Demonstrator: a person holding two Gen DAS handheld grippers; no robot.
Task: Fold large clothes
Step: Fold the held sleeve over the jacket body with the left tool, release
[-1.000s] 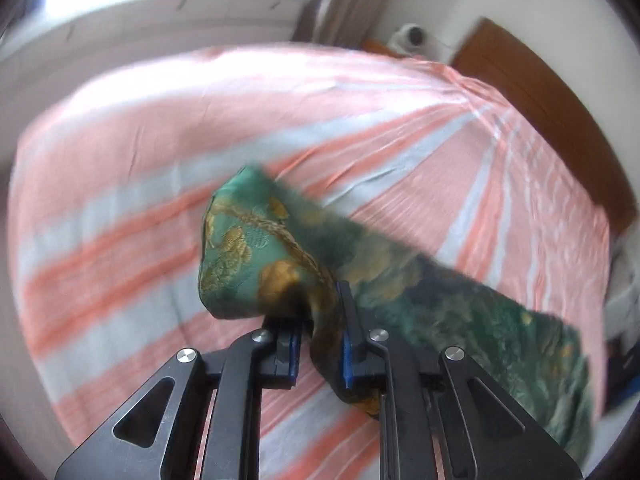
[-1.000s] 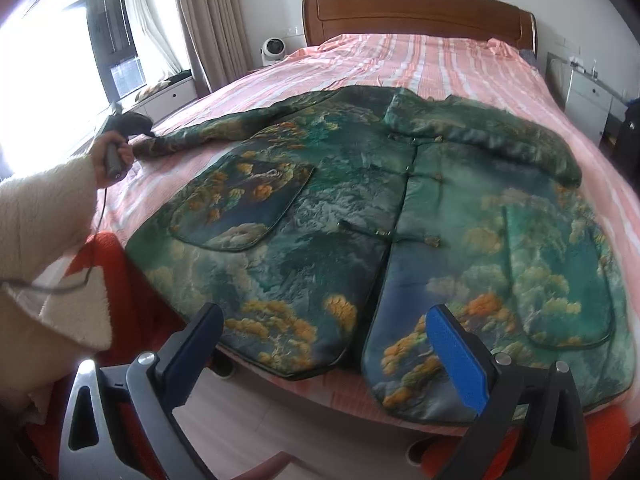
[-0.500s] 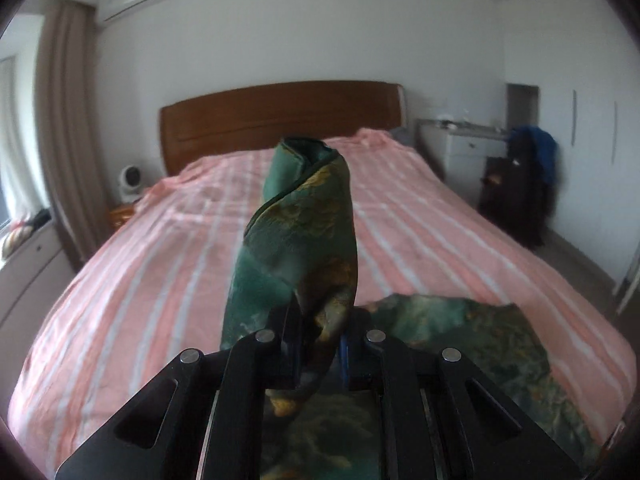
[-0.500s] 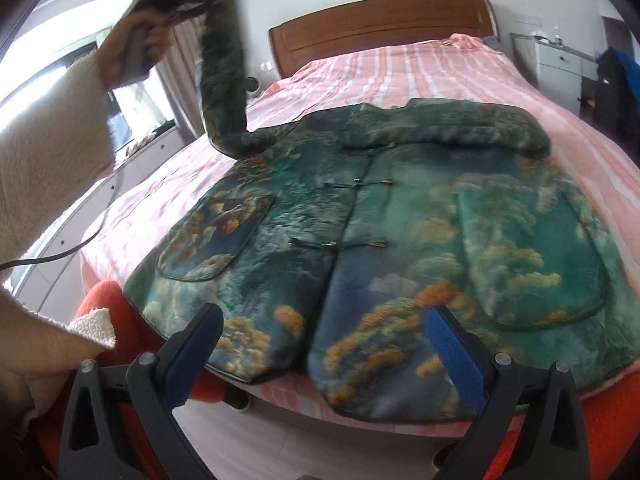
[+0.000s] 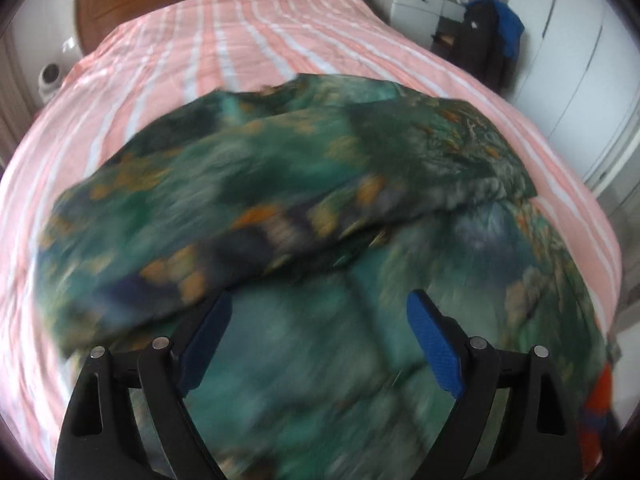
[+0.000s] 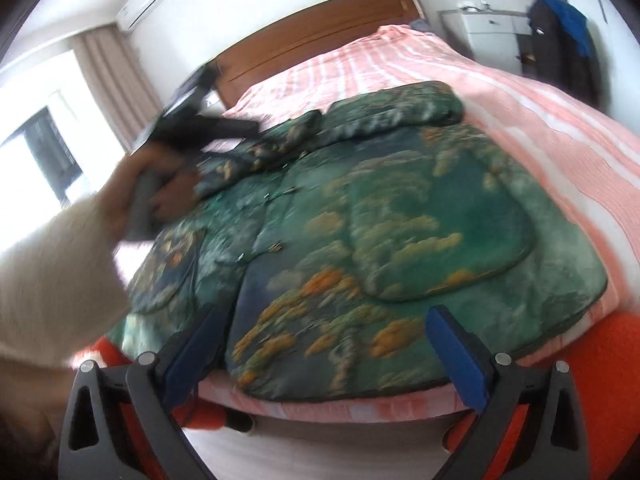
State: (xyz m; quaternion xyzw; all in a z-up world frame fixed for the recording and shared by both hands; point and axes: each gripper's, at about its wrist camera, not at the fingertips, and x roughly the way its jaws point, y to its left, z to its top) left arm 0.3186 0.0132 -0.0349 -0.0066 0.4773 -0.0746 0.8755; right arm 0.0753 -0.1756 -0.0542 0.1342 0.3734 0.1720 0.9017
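A large green jacket [image 6: 400,216] with orange and gold landscape print lies front-up on the pink striped bed [image 6: 560,120]. Its left sleeve [image 5: 224,208] is now laid across the chest, blurred by motion. My left gripper [image 5: 320,312] hangs just above the jacket; its jaws are opening, blue pads wide apart, with nothing between them and the sleeve lying past the left pad. The right wrist view shows the left gripper [image 6: 256,130] in a person's hand over the collar area. My right gripper [image 6: 324,332] stands open over the jacket's hem at the bed's foot, holding nothing.
A wooden headboard [image 6: 320,32] stands at the far end. A white dresser [image 6: 492,28] and a dark chair with blue clothing [image 6: 560,40] are at the right. Curtains [image 6: 116,80] and a window are on the left. Orange fabric [image 6: 592,364] shows at the bed's foot.
My left gripper carried the sleeve up from the bed's left side and across onto the jacket's chest, then let it go and opened. The right gripper stayed open and shifted sideways along the hem.
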